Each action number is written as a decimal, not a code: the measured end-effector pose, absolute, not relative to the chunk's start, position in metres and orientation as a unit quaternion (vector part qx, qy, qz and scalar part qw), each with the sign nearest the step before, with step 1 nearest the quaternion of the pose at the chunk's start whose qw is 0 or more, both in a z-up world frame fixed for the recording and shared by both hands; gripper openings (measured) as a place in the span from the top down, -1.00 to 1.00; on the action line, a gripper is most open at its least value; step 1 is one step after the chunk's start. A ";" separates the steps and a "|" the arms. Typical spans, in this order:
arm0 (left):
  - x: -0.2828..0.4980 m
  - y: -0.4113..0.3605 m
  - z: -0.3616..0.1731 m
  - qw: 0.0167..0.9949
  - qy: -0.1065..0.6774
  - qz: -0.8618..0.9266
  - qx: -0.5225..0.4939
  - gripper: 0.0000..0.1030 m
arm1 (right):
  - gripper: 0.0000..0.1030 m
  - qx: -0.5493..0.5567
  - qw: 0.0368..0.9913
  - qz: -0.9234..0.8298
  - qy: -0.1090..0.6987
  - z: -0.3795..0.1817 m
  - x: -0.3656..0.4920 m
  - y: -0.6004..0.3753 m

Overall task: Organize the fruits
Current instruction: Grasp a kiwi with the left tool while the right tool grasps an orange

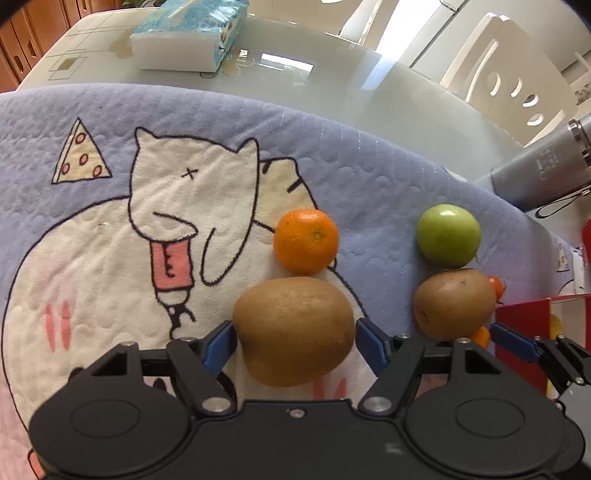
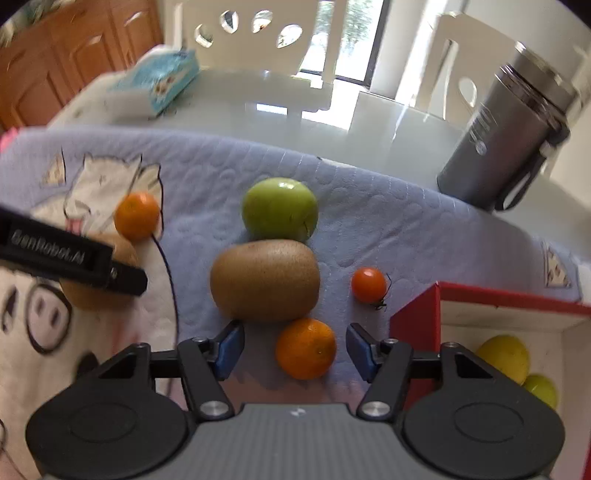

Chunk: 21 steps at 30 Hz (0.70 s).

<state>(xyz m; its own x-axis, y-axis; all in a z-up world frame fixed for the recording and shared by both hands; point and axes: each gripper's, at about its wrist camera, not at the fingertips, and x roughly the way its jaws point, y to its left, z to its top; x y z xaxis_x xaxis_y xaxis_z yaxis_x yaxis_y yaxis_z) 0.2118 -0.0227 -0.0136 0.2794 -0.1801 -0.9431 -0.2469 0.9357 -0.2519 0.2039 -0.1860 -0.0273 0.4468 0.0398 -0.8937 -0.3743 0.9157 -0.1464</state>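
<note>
A kiwi (image 1: 293,330) sits between the left tool's (image 1: 295,341) spread fingers.

glass table (image 1: 332,74), cat blanket (image 1: 369,166), tissue pack (image 1: 188,33), grey flask (image 2: 506,136)

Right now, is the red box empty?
No. The red cardboard box already holds two yellow-green fruits, visible through its open top in the right wrist view.

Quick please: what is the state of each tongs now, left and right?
Left tongs: open around a kiwi, not yet closed on it.
Right tongs: open, an orange between them, holding nothing.
</note>
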 end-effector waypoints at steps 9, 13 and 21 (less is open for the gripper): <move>0.205 -0.036 -0.013 0.798 0.582 0.035 -0.151 -0.52 | 0.31 -0.217 0.839 0.141 0.479 -0.029 0.190 -0.192; 0.197 -0.034 -0.010 0.804 0.575 0.024 -0.152 -0.51 | 0.31 -0.135 0.847 0.150 0.492 -0.018 0.191 -0.206; 0.176 -0.026 0.004 0.808 0.566 0.025 -0.162 -0.51 | 0.31 0.000 0.844 0.159 0.512 -0.008 0.179 -0.234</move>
